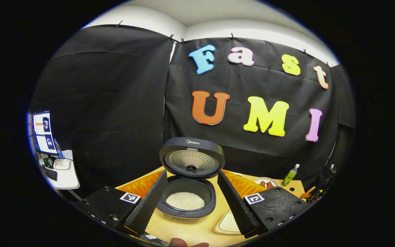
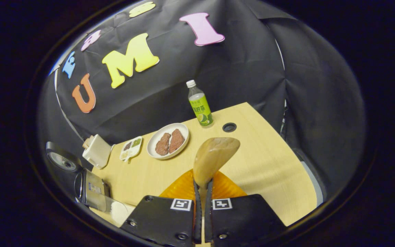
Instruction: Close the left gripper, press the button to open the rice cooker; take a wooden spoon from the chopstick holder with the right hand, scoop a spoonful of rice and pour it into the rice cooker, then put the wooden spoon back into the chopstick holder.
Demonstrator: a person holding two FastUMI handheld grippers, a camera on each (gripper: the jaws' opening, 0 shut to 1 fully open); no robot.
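Rice cooker [image 1: 187,192] open, rice inside; wooden spoon [image 2: 213,161] upright.

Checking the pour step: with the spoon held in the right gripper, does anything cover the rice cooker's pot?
Nothing visible does. The rice cooker has its lid swung up and back, leaving the pot open from above with rice already inside. The right gripper is shut on the wooden spoon, over the table.

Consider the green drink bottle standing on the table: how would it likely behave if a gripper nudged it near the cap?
The bottle is tall and narrow on a small base, so a high push would probably tip it. Its round body suggests it would then roll on the smooth table. It looks like thin plastic, likely to give a little under a squeeze.
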